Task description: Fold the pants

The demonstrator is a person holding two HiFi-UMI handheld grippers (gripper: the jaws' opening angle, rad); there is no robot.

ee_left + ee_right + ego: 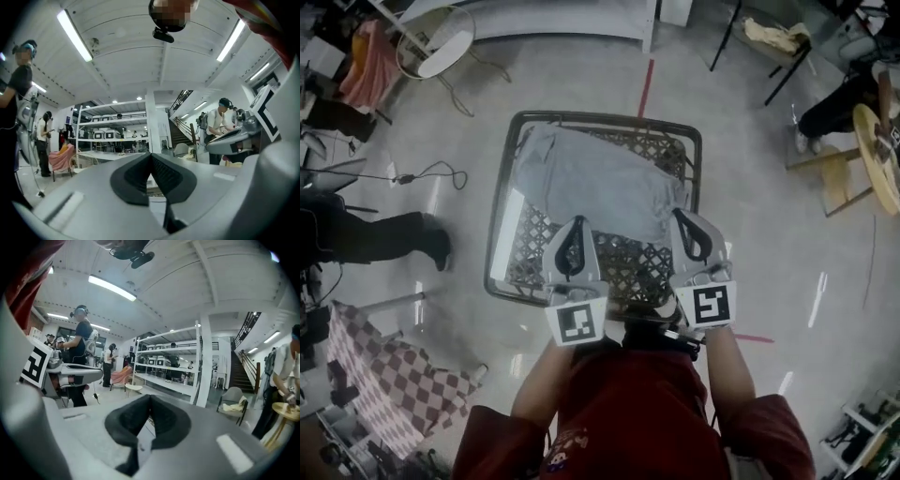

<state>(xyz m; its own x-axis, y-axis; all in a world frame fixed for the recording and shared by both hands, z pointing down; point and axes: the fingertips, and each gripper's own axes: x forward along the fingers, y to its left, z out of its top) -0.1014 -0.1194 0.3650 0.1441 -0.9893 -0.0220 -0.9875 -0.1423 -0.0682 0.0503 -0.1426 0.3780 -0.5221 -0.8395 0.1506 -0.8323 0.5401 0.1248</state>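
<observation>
Grey pants (591,183) lie bunched in a flat heap on the far half of a dark-framed lattice-top table (500,225) in the head view. Both grippers are raised over the table's near edge, pointing out level and away from me, clear of the cloth. The left gripper (575,225) is shut with nothing in it; in the left gripper view its black pads (161,173) meet and only the room shows beyond. The right gripper (680,217) is shut and empty too, its pads (164,420) pressed together in the right gripper view. The pants appear in neither gripper view.
A person's dark legs (384,234) stand left of the table. A checkered cloth (384,375) lies at the lower left, with a round white seat (442,45) at the upper left. A round wooden table (877,155) and a chair (773,42) with cloth stand at the right.
</observation>
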